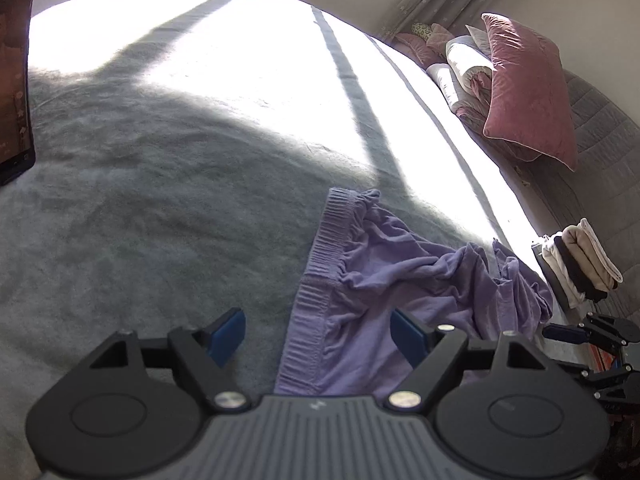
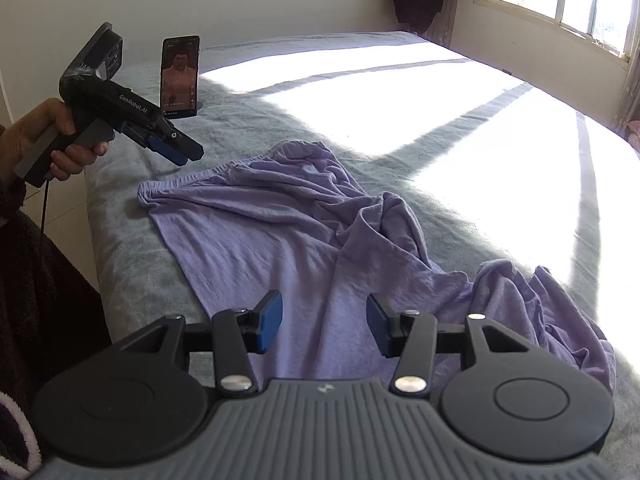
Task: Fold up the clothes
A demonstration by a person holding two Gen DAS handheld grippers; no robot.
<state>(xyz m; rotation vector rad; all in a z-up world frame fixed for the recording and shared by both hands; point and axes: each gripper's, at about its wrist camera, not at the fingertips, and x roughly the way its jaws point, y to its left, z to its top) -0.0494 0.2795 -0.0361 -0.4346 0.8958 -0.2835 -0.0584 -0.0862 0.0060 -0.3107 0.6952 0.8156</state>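
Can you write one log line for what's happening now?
left gripper: open | right gripper: open | purple pants: crumpled on bed, unheld

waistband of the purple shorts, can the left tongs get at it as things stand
Probably yes: the left tongs are open just above the waistband, which lies bare on the bed with nothing over it.

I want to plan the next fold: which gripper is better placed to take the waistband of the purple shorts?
Probably the left gripper: open, with the waistband between its fingers. The right gripper hovers over the legs.
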